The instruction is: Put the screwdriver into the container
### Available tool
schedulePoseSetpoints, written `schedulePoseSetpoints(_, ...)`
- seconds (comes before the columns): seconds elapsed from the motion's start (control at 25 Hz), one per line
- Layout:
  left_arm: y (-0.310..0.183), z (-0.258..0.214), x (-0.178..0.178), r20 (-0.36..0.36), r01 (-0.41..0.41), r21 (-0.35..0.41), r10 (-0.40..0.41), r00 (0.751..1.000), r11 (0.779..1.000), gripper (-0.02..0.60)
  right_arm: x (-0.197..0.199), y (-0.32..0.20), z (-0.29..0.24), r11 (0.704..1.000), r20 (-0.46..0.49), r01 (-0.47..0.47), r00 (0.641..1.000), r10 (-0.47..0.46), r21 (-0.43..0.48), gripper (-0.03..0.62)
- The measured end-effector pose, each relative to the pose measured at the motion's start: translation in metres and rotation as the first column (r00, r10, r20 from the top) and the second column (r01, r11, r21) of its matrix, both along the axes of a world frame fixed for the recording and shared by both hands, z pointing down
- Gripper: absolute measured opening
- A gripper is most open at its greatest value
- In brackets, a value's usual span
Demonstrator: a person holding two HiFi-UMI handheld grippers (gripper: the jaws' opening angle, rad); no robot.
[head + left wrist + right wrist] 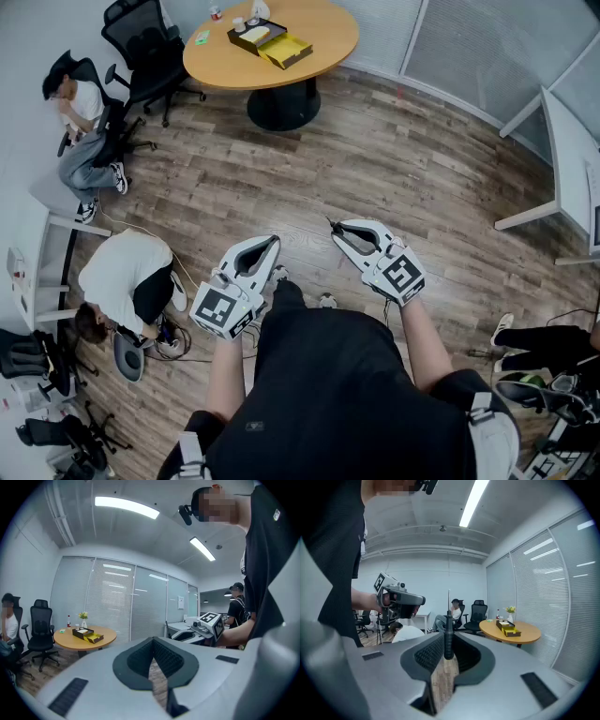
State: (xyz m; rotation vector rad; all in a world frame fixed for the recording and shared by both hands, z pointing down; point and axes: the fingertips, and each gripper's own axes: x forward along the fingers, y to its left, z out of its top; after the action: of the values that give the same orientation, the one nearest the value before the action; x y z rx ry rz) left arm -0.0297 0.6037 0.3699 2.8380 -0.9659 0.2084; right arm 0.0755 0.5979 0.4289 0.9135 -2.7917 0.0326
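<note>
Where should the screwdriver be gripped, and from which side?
Likely the dark handle, jaws closing across it from the sides: it is the thick part, while the shaft is a thin rod. The right gripper is shut on the screwdriver just so, shaft pointing out beyond the jaws.

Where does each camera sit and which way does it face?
Head view: on the person's head, facing steeply down at the wooden floor; shows both forearms, the left gripper and right gripper.
Left gripper view: on the left gripper, looking along its shut, empty jaws toward the round table; right gripper at right.
Right gripper view: on the right gripper, looking along jaws shut on the screwdriver; left gripper at left.
Shared: all three show the round table and container.
</note>
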Motion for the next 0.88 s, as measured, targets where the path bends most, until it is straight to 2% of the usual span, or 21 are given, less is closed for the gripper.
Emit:
schedulePoseSetpoints(0.4,-0.032,0.002,-0.028,-0.004,-0.021,-0.004,0.021,1.0,1.0,0.005,-0.027,-0.026,0.013,0.999,-0.042,-0.018,0.999,0.016,-0.029,0.058)
schedulePoseSetpoints(0.68,-0.071,0.008,-0.056,0.001,-0.061,-0.021,0.061,0.998,0.998,0.005,-0.053,-0.061,0.023,0.994,-0.031,-0.056,0.998,0.054,-0.095,0.058)
schedulePoseSetpoints(0.88,-0.1,0.006,-0.083,-0.025,-0.085,-0.023,0.084,0.996,0.996,0.005,-0.072,-0.084,0.021,0.992,-0.049,-0.091,0.995,0.087,-0.088,0.058)
